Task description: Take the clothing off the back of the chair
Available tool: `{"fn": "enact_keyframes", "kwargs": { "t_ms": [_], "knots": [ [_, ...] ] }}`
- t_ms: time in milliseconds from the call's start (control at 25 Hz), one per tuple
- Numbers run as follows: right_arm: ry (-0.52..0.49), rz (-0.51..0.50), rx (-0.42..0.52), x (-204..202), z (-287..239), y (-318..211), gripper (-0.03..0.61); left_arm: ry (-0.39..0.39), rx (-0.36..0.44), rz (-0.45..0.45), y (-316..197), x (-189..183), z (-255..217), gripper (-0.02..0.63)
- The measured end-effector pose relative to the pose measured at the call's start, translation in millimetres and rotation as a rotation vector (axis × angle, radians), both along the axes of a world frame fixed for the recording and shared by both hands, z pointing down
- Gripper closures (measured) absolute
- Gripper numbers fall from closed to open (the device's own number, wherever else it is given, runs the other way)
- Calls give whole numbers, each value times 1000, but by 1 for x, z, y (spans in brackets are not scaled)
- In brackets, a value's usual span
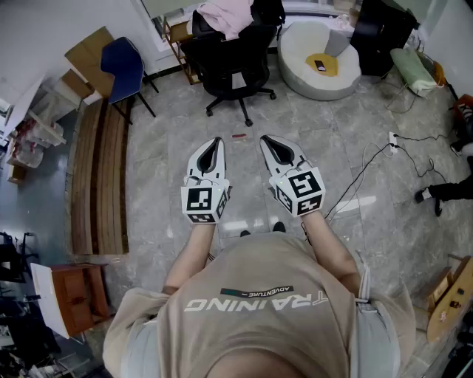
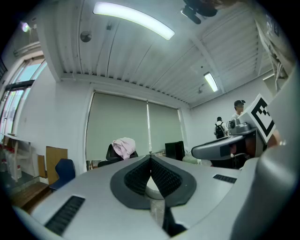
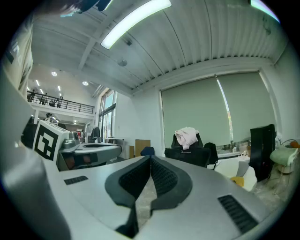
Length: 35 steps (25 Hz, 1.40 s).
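Looking down from the head: standing well apart from the black wheeled office chair [image 1: 235, 55], pale pink clothing [image 1: 225, 16] draped over its backrest and untouched. Holding the grey left gripper [image 1: 214, 142] and grey right gripper [image 1: 266, 139] level, side by side above the grey marble floor [image 1: 332, 148], probably just carried so for the walk ahead. Looking along the left gripper: ribbed pads closed tip to tip, nothing between, clothing far ahead, slightly left of the tips. Looking along the right gripper: closed likewise and empty, chair far off, slightly to the right. Judging from this: need to come nearer and open before any grasp.
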State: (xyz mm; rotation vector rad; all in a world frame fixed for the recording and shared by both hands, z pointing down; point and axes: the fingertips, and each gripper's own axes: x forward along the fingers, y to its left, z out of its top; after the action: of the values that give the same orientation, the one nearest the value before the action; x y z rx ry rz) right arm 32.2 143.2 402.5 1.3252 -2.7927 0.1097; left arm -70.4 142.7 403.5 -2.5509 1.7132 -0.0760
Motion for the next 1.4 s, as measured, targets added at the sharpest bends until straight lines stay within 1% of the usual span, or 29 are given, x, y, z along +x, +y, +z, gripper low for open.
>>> {"fn": "enact_keyframes", "kwargs": {
  "t_ms": [160, 360, 560, 720, 800, 920, 1000, 1080, 1240, 1400],
  "knots": [
    [-11, -4, -19, -1, 3, -5, 545, 19, 15, -3, 0, -4, -6, 604],
    [-5, 11, -26, -3, 7, -7, 545, 23, 12, 4, 2, -9, -2, 604],
    [-43, 17, -27, -3, 4, -8, 543, 30, -5, 20, -1, -13, 4, 604],
    [-19, 22, -19, -10, 9, -10, 543, 25, 0, 42, -3, -16, 5, 604],
    [-26, 18, -27, -16, 11, -9, 543, 20, -8, 52, -5, -20, 9, 604],
    [-29, 22, -44, -22, 15, -12, 543, 33, -14, 55, -7, -29, 12, 604],
    [-7, 30, -50, -26, 19, -17, 543, 37, -12, 64, -9, -34, 13, 604],
    [16, 39, -46, -28, 21, -21, 543, 30, -18, 78, -11, -36, 17, 604],
    [8, 54, -44, -28, 20, -28, 543, 17, -43, 103, -18, -34, 24, 604],
    [25, 60, -20, -33, 20, -42, 543, 17, -42, 97, -32, -40, 24, 604]
  ]
}}
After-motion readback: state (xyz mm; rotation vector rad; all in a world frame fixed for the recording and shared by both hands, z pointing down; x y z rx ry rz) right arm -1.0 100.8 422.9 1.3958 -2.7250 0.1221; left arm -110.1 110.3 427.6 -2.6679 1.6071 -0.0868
